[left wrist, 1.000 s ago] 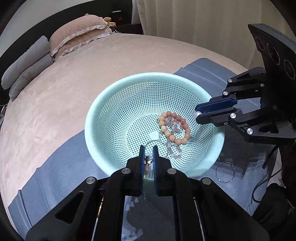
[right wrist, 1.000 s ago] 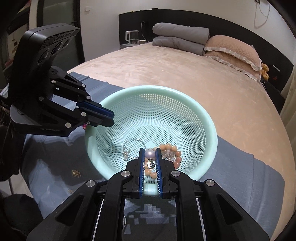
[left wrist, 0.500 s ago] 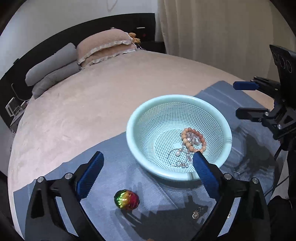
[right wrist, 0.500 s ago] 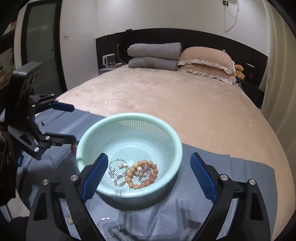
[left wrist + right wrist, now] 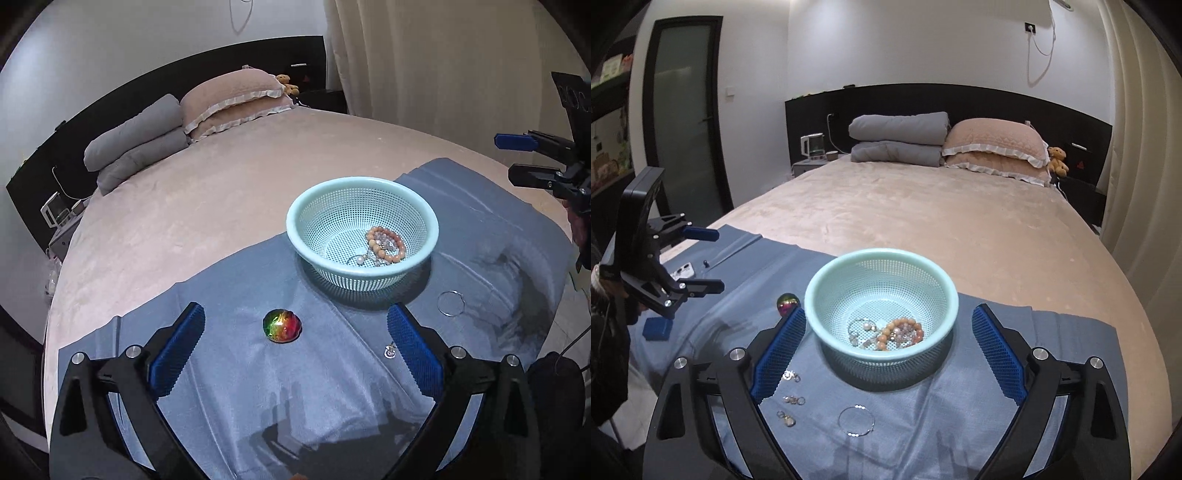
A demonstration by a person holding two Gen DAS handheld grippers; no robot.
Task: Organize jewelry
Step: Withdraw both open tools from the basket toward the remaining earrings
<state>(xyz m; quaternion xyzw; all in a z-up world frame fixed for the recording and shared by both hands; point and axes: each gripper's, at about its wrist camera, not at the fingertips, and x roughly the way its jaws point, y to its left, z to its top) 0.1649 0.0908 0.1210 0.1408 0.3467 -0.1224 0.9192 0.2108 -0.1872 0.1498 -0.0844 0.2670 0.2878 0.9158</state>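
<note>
Left wrist view: the left gripper [image 5: 295, 345] has its jaws spread wide and holds nothing. It hangs over the blue cloth [image 5: 229, 373], on the near side of the basket [image 5: 325, 206]. The basket stands on the cloth and holds a bead bracelet [image 5: 386, 244] and a pearl piece [image 5: 359, 259], lying together on its floor. A rainbow stone [image 5: 282, 325] lies on the cloth near the basket, on its near side, between the fingers in this view. A thin ring hoop [image 5: 450, 303] lies on the cloth just right of the basket. A small silver charm [image 5: 390, 351] lies nearer the camera than the basket, beside the right finger. The right gripper [image 5: 517, 157] shows well right of the basket, jaws apart and empty.

Right wrist view: the right gripper [image 5: 888, 349] is spread wide with nothing between its jaws, and the basket [image 5: 827, 284] sits between the fingers in this view. The bracelet [image 5: 903, 333] and the pearl piece [image 5: 866, 326] lie in the basket. On the near side of the basket the hoop [image 5: 856, 421] and three small earrings [image 5: 792, 399] lie on the cloth [image 5: 960, 424]. The stone [image 5: 788, 302] sits just left of the basket. A small blue box [image 5: 657, 328] lies farther left, beneath the left gripper [image 5: 714, 258], which is released.
</note>
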